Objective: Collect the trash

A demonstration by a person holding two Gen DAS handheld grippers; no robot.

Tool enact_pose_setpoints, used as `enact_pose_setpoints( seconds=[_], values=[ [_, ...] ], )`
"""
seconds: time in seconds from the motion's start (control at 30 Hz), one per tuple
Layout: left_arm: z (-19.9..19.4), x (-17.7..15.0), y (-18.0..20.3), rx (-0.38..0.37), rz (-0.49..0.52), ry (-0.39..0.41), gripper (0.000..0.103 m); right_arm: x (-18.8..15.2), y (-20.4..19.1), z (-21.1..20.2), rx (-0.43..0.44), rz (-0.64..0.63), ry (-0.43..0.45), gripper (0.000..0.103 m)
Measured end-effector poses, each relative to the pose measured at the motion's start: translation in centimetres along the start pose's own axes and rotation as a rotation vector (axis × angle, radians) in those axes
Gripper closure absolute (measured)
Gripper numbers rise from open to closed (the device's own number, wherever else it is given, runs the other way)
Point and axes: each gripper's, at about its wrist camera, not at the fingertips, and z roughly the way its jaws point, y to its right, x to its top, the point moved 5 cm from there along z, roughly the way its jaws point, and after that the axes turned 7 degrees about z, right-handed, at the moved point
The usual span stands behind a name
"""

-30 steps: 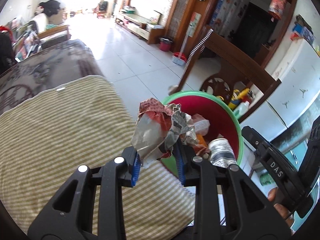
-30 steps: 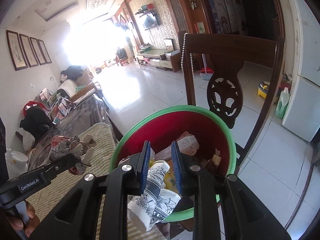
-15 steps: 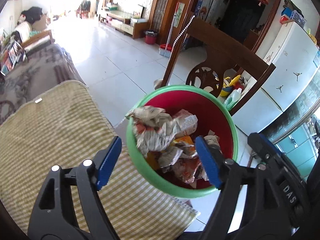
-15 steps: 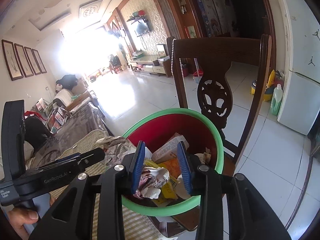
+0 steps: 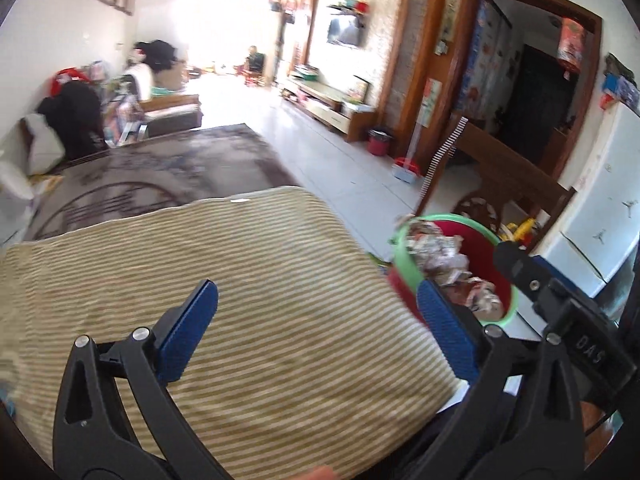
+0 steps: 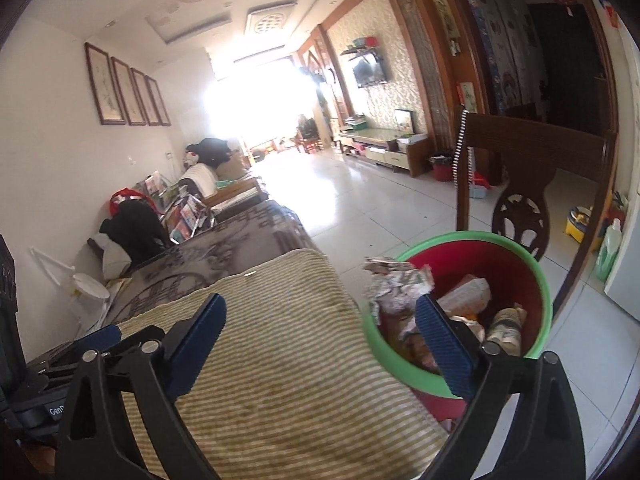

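A red bin with a green rim [image 5: 402, 258] [image 6: 546, 292] stands at the right edge of a striped cloth, filled with crumpled wrappers [image 5: 438, 252] [image 6: 394, 282] and a paper cup [image 6: 506, 322]. My left gripper [image 5: 318, 320] is open and empty over the striped cloth [image 5: 240, 280], left of the bin. My right gripper [image 6: 320, 328] is open and empty, its right finger in front of the bin's near rim. The right gripper's body [image 5: 560, 312] shows at the right of the left wrist view.
The yellow striped cloth [image 6: 288, 360] covers the near table end, with a dark patterned cloth [image 5: 160, 176] beyond it. A wooden chair [image 6: 532, 168] stands behind the bin. A white fridge [image 5: 600, 216] is at the right. Tiled floor [image 6: 360, 200] runs ahead.
Both grippers opened and dropped their trash, the wrapper and the paper cup, into the bin. Both have since swung left and back over the striped cloth.
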Motion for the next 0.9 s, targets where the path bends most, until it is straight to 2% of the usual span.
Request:
enact_pose_setpoints(
  seconds=[0.13, 0.27, 0.33, 0.4, 0.5, 0.63, 0.7, 0.83, 0.9],
  values=[
    [-1.7, -2.1, -5.4, 0.068, -0.102, 0.015, 0.005, -1.9, -4.7, 0.4, 0.091, -0.064, -0.008, 0.007],
    [-2.6, -2.9, -9.0, 0.125, -0.093, 0.061, 0.005, -3.3, -7.8, -0.9, 0.112, -0.153, 0.136, 0.007],
    [-3.1, -3.0, -10.4, 0.149, -0.066, 0.09, 0.005, -3.7, -8.7, -0.8, 0.075, -0.201, 0.188, 0.007],
    [-3.6, -3.2, -11.8, 0.196, -0.065, 0.114, 0.005, -4.1, -9.1, 0.0, 0.068, -0.205, 0.181, 0.007],
    [-4.1, -4.2, -14.2, 0.275, -0.081, 0.139, 0.005, -5.0, -9.0, 1.9, 0.09, -0.154, 0.11, 0.007],
    [-4.8, -5.7, -16.4, 0.358, -0.125, 0.173, 0.005, -5.5, -8.7, 3.0, -0.008, -0.167, 0.111, 0.007],
    [-5.1, -6.1, -17.1, 0.345, -0.18, 0.194, 0.005, -5.5, -8.8, 2.9, -0.026, -0.178, 0.128, 0.007],
    [-4.9, -6.4, -17.1, 0.151, -0.274, 0.204, 0.005, -6.0, -9.0, 3.1, -0.106, -0.204, 0.115, 0.007],
    [-4.6, -6.2, -16.7, 0.134, -0.272, 0.178, 0.005, -6.3, -8.9, 2.8, -0.112, -0.198, 0.101, 0.007]
  ],
)
